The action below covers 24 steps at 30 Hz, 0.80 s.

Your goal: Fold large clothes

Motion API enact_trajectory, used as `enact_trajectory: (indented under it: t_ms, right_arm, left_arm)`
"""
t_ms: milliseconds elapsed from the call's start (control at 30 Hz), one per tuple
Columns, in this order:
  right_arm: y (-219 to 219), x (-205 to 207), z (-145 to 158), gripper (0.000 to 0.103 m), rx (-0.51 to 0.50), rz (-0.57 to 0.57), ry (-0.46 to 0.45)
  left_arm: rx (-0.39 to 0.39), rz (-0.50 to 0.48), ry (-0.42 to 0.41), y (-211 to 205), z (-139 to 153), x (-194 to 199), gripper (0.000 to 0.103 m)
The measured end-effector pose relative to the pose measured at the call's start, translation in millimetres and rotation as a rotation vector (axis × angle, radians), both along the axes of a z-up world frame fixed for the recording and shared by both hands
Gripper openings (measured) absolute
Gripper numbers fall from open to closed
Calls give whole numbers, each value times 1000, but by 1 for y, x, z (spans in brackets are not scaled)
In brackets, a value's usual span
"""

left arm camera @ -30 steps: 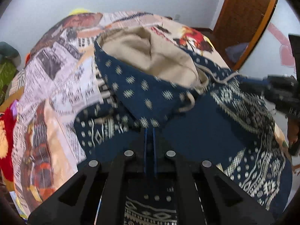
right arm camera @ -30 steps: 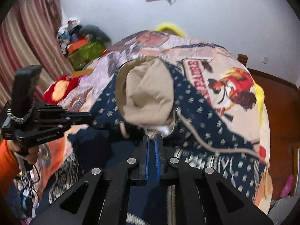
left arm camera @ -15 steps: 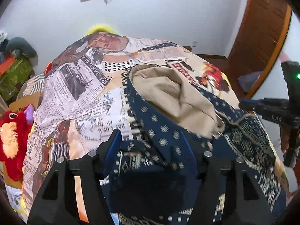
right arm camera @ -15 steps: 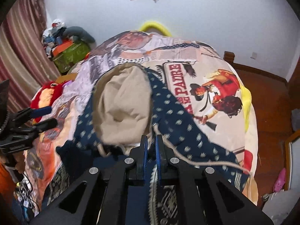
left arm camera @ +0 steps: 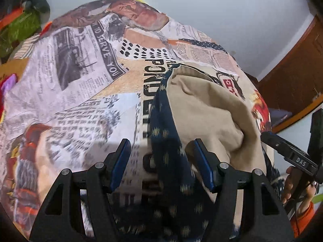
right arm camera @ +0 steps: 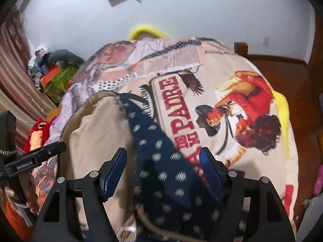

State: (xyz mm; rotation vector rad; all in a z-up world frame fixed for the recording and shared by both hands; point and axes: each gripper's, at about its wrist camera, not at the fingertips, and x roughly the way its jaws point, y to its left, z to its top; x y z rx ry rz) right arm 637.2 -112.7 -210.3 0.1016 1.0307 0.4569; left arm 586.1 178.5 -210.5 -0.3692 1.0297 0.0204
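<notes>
Both grippers let go of the hoodie; the folding looks barely begun to me.

The bedspread [left arm camera: 84, 92] fills both views, and the hoodie [left arm camera: 173, 161] lies on it, lower centre in each frame, its hood [right arm camera: 97, 133] spread open toward the top with the tan lining showing. My left gripper [left arm camera: 161, 161] stands well open, cloth lying between the jaws but not pinched. My right gripper [right arm camera: 163, 167] has just been opening; its jaws are wide with dotted blue cloth between them, nothing gripped. I judge the garment is only laid out: the hood, sleeves and body remain to fold. A drawstring [right arm camera: 153, 223] trails at the lower edge of the right view.
</notes>
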Motion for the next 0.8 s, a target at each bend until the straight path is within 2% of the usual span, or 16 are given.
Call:
enact_trajectory:
  t_ms: [100, 133, 167, 233, 300, 333, 400, 433, 467, 533, 667, 800]
  right_arm:
    - [8, 22, -14, 72, 4, -5, 36]
    - [10, 27, -19, 72, 16, -7, 51]
    - [13, 31, -24, 72, 32, 0, 68]
    - [18, 35, -32, 72, 42, 12, 80]
    - [23, 34, -41, 63, 40, 25, 85]
    - [24, 30, -43, 53, 52, 35, 83]
    - [25, 23, -42, 41, 69, 50, 61]
    - [26, 19, -41, 29, 78, 67, 59]
    - [28, 15, -38, 22, 78, 86, 55]
    - [31, 5, -30, 14, 63, 118, 20]
    - [28, -21, -11, 10, 43, 161, -39]
    - [14, -58, 13, 7, 42, 188, -96]
  left_arm:
    - [5, -2, -9, -3, -7, 10, 63]
    - [13, -7, -11, -4, -8, 11, 58]
    - [23, -15, -12, -6, -9, 12, 45]
    - [56, -50, -6, -14, -11, 14, 25]
    - [110, -68, -17, -21, -10, 13, 17]
    - [131, -78, -26, -24, -9, 12, 10]
    - [182, -111, -55, -33, -2, 7, 9]
    - [195, -123, -67, -36, 2, 4, 8]
    - [203, -134, -80, -40, 8, 0, 8]
    - [185, -152, -96, -44, 19, -7, 7]
    - [195, -206, -141, -59, 44, -26, 7]
    - [234, -294, -186, -83, 67, -63, 7]
